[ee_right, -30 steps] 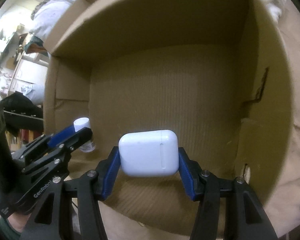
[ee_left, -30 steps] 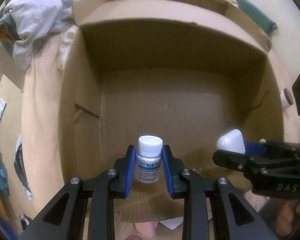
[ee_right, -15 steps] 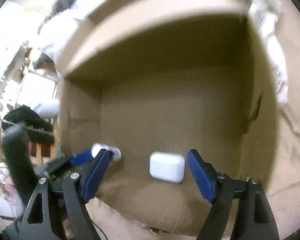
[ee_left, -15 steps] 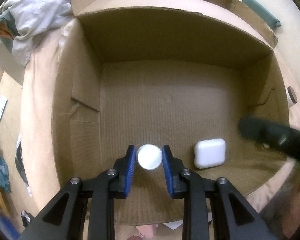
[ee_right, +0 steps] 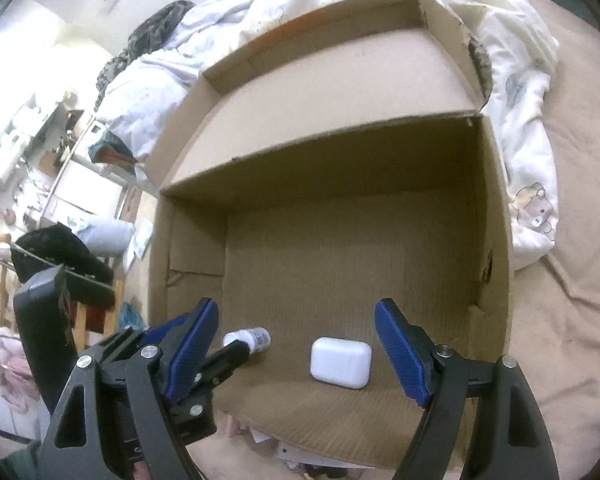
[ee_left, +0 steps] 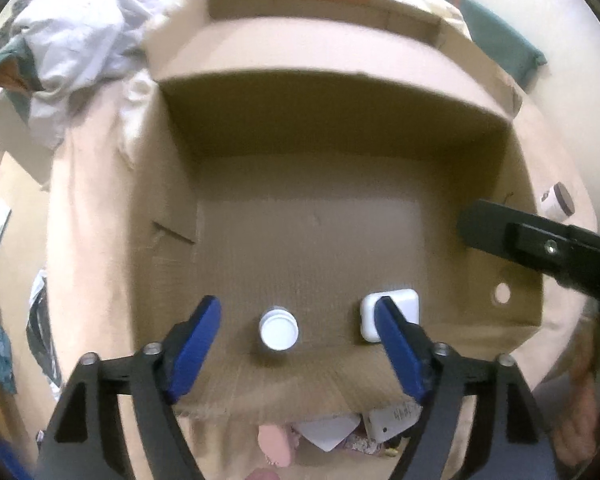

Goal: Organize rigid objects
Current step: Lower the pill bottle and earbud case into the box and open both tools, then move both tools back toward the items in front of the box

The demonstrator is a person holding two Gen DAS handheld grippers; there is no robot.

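- Left wrist view: your left gripper [ee_left: 298,350] had its blue fingers [ee_left: 194,344] spread wide and held nothing. A second before, they pinched the white pill bottle [ee_left: 279,328]; by this moment the bottle stood upright on the floor of the cardboard box [ee_left: 340,128], near the front wall, free between the open fingers and touching neither. The white earbud case [ee_left: 392,312] lay just to its right, partly hidden behind your right-hand finger pad. A small jar [ee_left: 558,202] sat outside the box past its right wall.
- Right wrist view: your right gripper [ee_right: 298,352] was likewise spread open and empty. A second earlier it clamped the earbud case [ee_right: 341,362]; half a second ago it had already let go, and now you had pulled back higher. The case lay flat on the box floor, apart from the bottle [ee_right: 247,339].
- Judgement: both items looked delivered, so both hands seemed free to fetch whatever remained outside, perhaps that jar.
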